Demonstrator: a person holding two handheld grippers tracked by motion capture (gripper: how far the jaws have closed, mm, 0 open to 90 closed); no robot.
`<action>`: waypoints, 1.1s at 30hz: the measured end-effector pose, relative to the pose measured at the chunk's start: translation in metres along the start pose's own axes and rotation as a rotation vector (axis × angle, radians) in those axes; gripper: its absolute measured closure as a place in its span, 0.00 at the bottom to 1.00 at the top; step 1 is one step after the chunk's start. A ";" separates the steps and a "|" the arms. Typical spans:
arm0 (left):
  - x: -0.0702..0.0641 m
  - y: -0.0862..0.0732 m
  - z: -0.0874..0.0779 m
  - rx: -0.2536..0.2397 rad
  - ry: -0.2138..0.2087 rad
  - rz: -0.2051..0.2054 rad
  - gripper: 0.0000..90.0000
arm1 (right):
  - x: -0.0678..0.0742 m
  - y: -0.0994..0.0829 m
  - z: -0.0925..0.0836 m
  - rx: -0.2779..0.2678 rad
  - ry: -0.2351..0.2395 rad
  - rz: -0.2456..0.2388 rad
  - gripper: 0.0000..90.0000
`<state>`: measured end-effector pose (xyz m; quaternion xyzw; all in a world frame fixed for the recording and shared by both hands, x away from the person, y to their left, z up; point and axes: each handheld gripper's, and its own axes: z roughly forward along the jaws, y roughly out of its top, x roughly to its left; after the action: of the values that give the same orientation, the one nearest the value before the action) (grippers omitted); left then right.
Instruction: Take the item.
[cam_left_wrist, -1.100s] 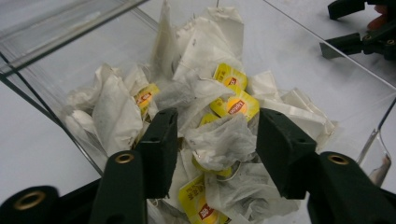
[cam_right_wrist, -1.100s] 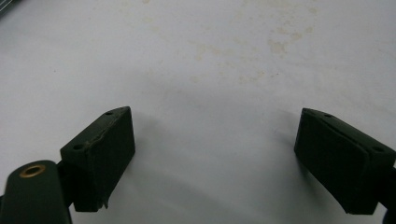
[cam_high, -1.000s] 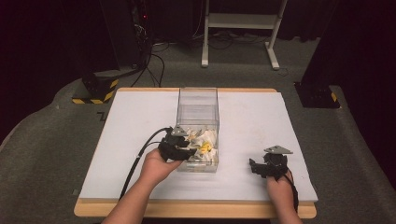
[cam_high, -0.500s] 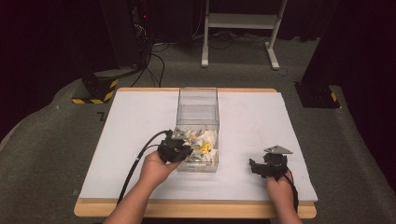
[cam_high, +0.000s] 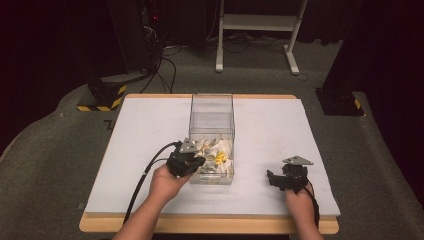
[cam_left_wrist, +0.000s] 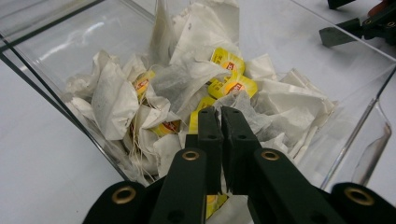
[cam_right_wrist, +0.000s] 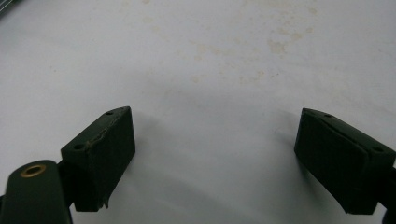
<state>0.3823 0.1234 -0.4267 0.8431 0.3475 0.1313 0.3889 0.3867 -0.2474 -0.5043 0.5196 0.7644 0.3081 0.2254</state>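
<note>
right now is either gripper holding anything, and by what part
Left gripper is shut among the tea bags, but a hold cannot be told. Right gripper is open, empty.

Grey carpeted floor (cam_high: 60, 150) around a white-topped table (cam_high: 145, 130) with a wooden edge, mid-frame. Dark and dimly lit at the top of the frame: white metal stand (cam_high: 255, 22) at upper centre, black cables (cam_high: 165, 65) trailing upper left. Yellow-and-black striped bases (cam_high: 100, 97) at left and right.

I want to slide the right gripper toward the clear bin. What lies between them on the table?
Nothing: in the high view the white table top is bare between the right gripper and the clear bin.
</note>
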 end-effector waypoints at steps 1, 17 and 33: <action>0.000 0.000 -0.001 -0.006 -0.002 -0.003 0.96 | 0.000 0.000 0.000 0.001 0.000 0.002 0.13; 0.001 0.003 -0.015 -0.094 -0.013 -0.012 0.97 | 0.000 0.000 0.000 0.000 0.000 0.000 0.14; 0.006 0.007 -0.036 -0.183 0.007 -0.023 0.97 | 0.000 0.000 0.000 0.000 0.000 0.000 0.14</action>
<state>0.3724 0.1445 -0.3975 0.7995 0.3451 0.1610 0.4646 0.3866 -0.2473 -0.5043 0.5197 0.7643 0.3081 0.2253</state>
